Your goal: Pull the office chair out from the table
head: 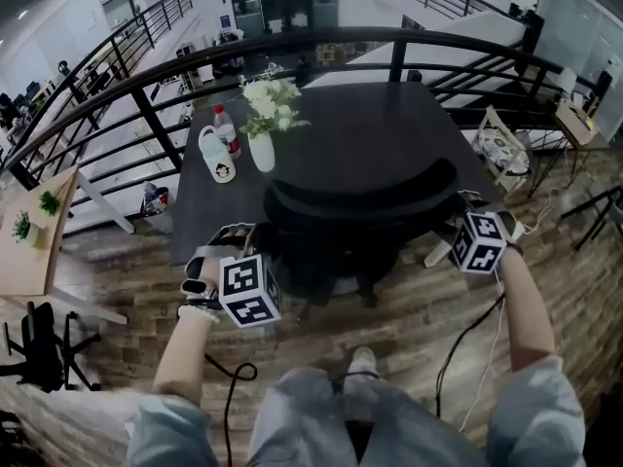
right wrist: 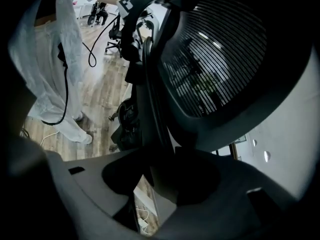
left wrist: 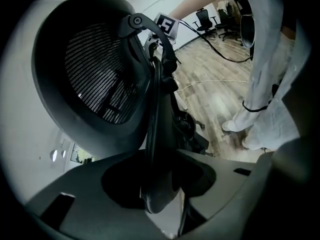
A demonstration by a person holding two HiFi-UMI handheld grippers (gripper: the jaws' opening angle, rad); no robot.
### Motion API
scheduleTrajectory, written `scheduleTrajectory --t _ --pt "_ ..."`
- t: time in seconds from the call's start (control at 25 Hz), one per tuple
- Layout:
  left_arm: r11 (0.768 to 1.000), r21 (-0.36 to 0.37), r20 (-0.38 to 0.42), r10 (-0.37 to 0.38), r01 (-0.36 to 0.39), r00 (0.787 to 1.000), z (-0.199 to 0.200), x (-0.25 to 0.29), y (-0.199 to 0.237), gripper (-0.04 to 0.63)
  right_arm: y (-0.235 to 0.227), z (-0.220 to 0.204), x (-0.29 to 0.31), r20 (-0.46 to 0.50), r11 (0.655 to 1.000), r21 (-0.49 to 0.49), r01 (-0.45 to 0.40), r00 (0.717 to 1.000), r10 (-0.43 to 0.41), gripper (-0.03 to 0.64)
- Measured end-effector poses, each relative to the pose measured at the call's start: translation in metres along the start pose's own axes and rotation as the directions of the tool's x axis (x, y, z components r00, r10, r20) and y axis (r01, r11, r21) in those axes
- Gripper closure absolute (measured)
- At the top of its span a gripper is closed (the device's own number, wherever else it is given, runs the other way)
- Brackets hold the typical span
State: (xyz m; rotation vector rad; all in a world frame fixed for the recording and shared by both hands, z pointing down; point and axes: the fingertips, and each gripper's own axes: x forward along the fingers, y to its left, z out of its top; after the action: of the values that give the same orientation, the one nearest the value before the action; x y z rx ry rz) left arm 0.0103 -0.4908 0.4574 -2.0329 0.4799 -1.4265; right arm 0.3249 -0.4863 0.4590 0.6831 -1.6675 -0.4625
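Against the near edge of the table (head: 389, 125): office chair (head: 360, 197) tucked in, backrest toward you.
Handling: probably heavy but rolling; the frame is stiff and the mesh gives, so hold the rim.
Your left gripper (head: 258, 239): pinching the backrest's left rim.
Your right gripper (head: 459, 205): pinching its right rim.

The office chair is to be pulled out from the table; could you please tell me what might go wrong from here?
1. The left tool and right tool pinch only the thin backrest rim of the office chair, so they may slip under the pull.
2. Cables trail behind the chair; rolling back, it could catch them.
3. A jolt to the table might topple the vase of flowers.
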Motion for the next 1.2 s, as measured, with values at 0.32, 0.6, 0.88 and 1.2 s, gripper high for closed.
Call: scheduleTrajectory --t 0.32,0.6,0.88,1.2 --pt "1.0 0.021 0.031 -0.019 0.019 0.999 -0.002 -0.003 -0.004 0.434 0.001 -0.003 -0.001 -0.105 0.998 0.047 0.029 0.994 -0.024 0.42" --pt "1.0 0.002 0.041 -0.012 0.012 0.999 -0.002 -0.004 -0.006 0.434 0.005 -0.006 -0.002 -0.188 0.997 0.058 0.059 0.981 -0.047 0.42" --pt "1.0 -0.019 0.005 -0.003 0.003 1.0 -0.004 -0.009 -0.007 0.433 0.011 0.001 -0.013 -0.172 0.995 0.075 0.061 0.984 -0.047 0.419" --pt "0.999 -0.039 -0.034 -0.003 0.002 0.999 0.0 -0.022 -0.024 0.425 0.039 0.001 -0.036 -0.117 0.995 0.056 0.083 0.99 -0.076 0.419"
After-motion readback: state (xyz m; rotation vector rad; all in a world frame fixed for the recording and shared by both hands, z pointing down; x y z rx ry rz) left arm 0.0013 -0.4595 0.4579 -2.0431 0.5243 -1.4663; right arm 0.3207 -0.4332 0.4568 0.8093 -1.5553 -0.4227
